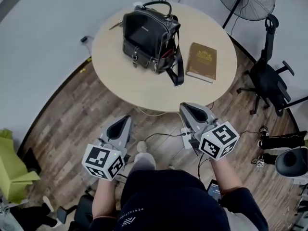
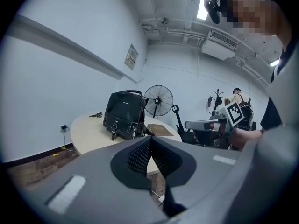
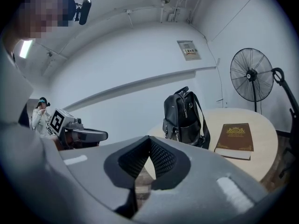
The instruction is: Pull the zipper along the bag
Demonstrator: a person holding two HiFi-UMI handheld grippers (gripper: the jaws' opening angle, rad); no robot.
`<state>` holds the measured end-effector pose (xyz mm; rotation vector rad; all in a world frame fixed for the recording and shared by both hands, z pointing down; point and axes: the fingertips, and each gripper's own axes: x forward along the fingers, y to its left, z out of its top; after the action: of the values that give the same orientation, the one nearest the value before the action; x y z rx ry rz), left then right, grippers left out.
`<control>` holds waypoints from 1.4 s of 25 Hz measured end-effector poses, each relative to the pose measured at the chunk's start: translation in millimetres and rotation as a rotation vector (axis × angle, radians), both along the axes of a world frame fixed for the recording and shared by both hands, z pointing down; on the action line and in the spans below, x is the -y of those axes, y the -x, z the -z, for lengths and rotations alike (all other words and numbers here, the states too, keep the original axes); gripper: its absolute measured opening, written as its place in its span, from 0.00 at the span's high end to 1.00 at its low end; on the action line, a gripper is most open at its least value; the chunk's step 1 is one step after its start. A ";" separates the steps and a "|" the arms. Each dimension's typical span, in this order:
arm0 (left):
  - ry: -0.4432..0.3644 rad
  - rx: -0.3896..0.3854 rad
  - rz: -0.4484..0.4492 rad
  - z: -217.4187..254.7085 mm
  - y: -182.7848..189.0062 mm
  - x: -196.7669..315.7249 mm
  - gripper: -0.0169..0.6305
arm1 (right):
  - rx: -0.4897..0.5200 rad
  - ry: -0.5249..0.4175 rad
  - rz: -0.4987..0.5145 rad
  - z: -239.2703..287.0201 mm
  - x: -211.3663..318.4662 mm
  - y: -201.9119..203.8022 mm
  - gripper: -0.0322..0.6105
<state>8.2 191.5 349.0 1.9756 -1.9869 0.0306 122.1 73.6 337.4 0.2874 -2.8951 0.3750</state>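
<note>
Now | bag (image 1: 149, 37) on table (image 1: 144, 88) | well apart from left claw (image 1: 127, 118), right claw (image 1: 185, 106)

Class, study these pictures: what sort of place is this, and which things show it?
Probably an office or workroom: a round table holding a black bag and a book, with a black swivel chair and a pedestal fan nearby.

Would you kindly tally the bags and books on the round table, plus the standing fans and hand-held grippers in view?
Black leather backpack: 1
Brown hardcover book: 1
Black pedestal fan: 1
Grey hand-held grippers: 2, the left gripper and the right gripper
Total: 5
</note>
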 end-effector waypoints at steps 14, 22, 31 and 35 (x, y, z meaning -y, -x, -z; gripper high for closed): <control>0.033 0.009 -0.270 -13.0 82.0 86.4 0.95 | -0.058 -0.032 -0.236 -7.5 65.2 83.7 0.94; 0.067 -0.008 -0.321 -23.4 87.2 138.7 0.89 | -0.070 -0.056 -0.279 -9.7 110.3 97.0 0.91; 0.073 0.039 -0.308 -13.5 102.0 201.5 0.85 | -0.077 -0.068 -0.247 -13.5 168.0 122.4 0.90; 0.061 0.050 -0.312 -8.9 102.0 224.3 0.82 | -0.098 -0.096 -0.212 -18.6 179.7 135.4 0.88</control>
<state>-93.8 -32.8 358.0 2.2442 -1.6653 0.2141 -13.3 -106.2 356.0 0.6131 -2.7972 0.2481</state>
